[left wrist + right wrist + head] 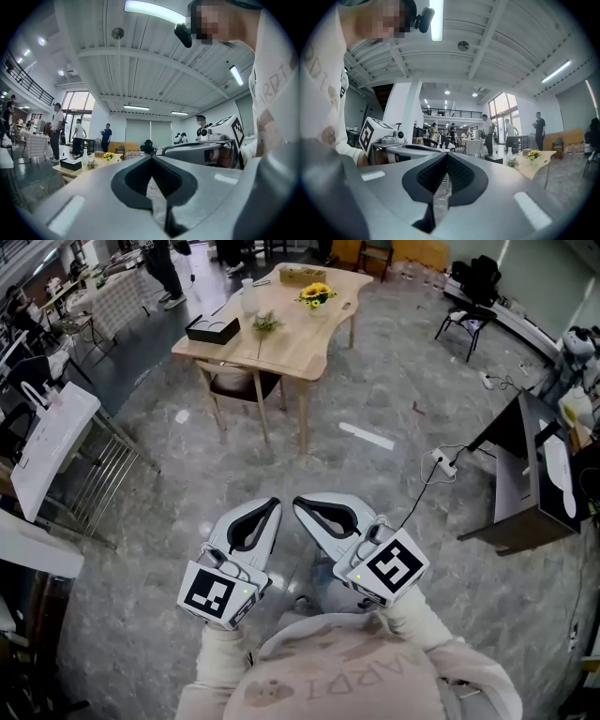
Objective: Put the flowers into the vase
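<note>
A wooden table [300, 334] stands far ahead across the floor. On it are a white vase [248, 298], a loose green flower sprig [266, 322] and a pot of yellow sunflowers [316, 294]. My left gripper [275, 502] and right gripper [298, 502] are held close to my body, side by side, well short of the table. Both are shut with nothing between their jaws. The left gripper view looks past its gripper [151, 157] to the sunflowers [108, 156]. Beyond the right gripper [446, 153], its view shows the vase [508, 152], the sprig [512, 162] and the sunflowers [533, 154].
A black box [213, 330] and a basket [302, 276] share the table, and a chair [242, 382] is tucked under its near side. A white rack [47, 442] stands left, a dark desk [525, 474] with a power strip [442, 463] right. People stand beyond.
</note>
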`<state>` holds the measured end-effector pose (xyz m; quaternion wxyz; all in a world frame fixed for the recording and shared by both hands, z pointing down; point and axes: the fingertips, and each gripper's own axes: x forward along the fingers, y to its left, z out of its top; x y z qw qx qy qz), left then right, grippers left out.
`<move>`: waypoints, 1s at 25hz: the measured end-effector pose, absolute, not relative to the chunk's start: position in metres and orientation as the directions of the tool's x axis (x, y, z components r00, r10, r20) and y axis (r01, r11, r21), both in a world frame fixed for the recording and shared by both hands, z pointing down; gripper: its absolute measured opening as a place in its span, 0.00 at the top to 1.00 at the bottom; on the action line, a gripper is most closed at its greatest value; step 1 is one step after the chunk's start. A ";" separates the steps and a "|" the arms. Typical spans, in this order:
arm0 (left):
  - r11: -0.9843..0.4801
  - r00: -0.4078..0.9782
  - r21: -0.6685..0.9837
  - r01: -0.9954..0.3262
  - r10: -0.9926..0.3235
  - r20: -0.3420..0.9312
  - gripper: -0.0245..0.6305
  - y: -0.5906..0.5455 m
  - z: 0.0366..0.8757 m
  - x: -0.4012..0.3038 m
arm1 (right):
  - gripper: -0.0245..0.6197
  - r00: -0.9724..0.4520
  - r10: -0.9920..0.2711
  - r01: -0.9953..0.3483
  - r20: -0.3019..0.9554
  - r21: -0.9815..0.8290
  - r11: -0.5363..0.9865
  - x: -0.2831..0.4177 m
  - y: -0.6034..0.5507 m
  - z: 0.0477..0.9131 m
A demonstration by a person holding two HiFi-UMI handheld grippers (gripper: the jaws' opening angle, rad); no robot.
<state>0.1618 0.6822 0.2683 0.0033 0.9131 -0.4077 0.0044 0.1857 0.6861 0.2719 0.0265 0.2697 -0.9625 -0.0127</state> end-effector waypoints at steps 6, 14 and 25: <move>-0.659 0.659 -0.003 -0.752 -0.752 -0.002 0.96 0.642 0.266 0.157 | 0.92 -0.869 -0.492 -0.490 0.042 0.046 0.870 0.177 0.646 0.272; -0.635 0.635 0.012 -0.772 -0.772 -0.018 0.96 0.556 0.257 0.156 | 0.90 -0.888 -0.458 -0.457 0.031 0.043 0.889 0.178 0.558 0.268; -0.629 0.629 0.002 -0.777 -0.777 -0.024 0.96 0.431 0.244 0.193 | 0.90 -0.911 -0.412 -0.410 0.027 0.055 0.911 0.206 0.436 0.260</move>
